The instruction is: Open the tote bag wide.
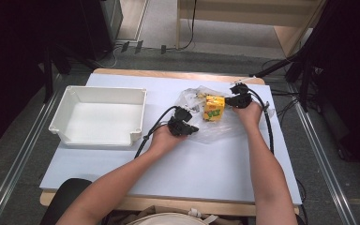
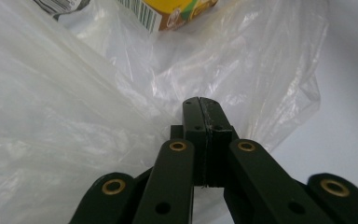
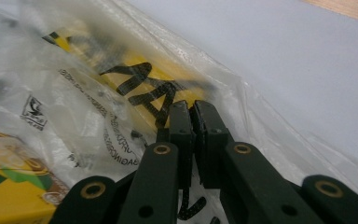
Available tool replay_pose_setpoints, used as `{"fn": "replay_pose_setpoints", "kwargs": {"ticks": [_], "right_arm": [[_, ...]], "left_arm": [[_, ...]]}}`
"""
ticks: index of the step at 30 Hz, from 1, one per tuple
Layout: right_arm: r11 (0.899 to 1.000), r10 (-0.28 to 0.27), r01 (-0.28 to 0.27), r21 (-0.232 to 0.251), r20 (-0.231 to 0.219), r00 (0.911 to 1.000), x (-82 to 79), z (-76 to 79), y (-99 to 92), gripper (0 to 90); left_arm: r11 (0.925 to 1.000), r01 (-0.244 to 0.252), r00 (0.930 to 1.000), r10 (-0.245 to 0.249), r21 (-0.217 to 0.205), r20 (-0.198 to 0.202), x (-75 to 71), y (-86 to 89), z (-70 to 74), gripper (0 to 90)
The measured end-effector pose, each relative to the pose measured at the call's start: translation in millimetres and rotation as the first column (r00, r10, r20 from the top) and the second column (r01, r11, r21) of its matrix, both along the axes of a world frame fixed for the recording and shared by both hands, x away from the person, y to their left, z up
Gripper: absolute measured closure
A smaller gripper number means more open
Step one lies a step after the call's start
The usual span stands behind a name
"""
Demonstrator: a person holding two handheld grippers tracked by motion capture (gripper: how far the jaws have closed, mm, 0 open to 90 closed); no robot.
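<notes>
1. The clear plastic bag (image 1: 218,123) lies crumpled on the right half of the table (image 1: 206,164), to the right of the white bin (image 1: 98,115). I judge it light, limp and slippery, a film that gives no firm edge and will sag under its load.
2. Inside it sits a yellow carton (image 1: 214,108), stiffer and heavier than the film, so it will likely slide towards the lowest point when the bag is lifted. Best hold: bunched film near the rim, on two opposite sides.
3. The left gripper (image 2: 199,103) has its jaws pressed together at the bag's near-left edge, and film appears pinched between them.
4. The right gripper (image 3: 189,108) is at the bag's far-right edge, jaws nearly closed, seemingly on a fold of film with the printed packaging just beyond.
</notes>
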State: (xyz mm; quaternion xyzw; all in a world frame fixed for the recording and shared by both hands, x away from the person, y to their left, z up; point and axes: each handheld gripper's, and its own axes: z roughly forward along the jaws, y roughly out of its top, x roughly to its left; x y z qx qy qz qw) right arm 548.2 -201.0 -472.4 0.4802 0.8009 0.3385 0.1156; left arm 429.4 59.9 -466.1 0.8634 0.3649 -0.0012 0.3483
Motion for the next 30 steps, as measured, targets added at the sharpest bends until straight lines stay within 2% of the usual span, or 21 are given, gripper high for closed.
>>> {"fn": "replay_pose_setpoints", "kwargs": {"ticks": [3, 9, 13, 16, 19, 23, 30], "right_arm": [[1.0, -0.012, 0.012, 0.007, 0.001, 0.9999, 2.2, -0.7, -1.1, 88.5], [1.0, -0.024, 0.024, -0.009, 0.003, 0.9997, 10.0, 0.1, 2.5, 89.7], [0.998, -0.06, 0.06, -0.022, 0.022, 0.998, 16.5, -0.5, 4.3, 90.0], [0.995, -0.094, 0.096, -0.041, 0.034, 0.9949, 19.4, -0.4, 6.9, 90.0], [0.995, -0.092, 0.093, -0.047, 0.028, 0.9954, 18.4, 2.5, 8.8, 90.0], [0.995, -0.087, 0.086, 0.054, 0.031, 0.9957, 8.0, 15.6, 8.4, 90.0], [0.995, -0.037, 0.03, 0.093, 0.067, 0.9971, -13.7, 43.3, 7.1, 90.0]], "left_arm": [[1.0, 0.009, 0.9999, -0.009, -0.002, -0.004, -3.3, 3.3, -0.1, 90.0], [0.9992, 0.038, 0.9993, -0.038, 0.011, -0.004, -11.6, 5.2, 1.0, 90.0], [0.9988, 0.049, 0.9984, -0.049, 0.006, -0.03, -16.0, 9.8, 1.6, 90.0], [0.9982, 0.06, 0.9979, -0.06, 0.006, -0.024, -19.4, 13.0, 1.6, 90.0], [0.9982, 0.058, 0.998, -0.059, -0.015, -0.025, -18.4, 14.4, 0.4, 90.0], [0.9981, 0.051, 0.9986, -0.052, -0.035, -0.015, -16.8, 14.5, 5.2, 89.2], [0.996, 0.041, 0.9991, -0.04, -0.08, 0.01, -11.9, 16.3, 20.1, 84.6]]}}
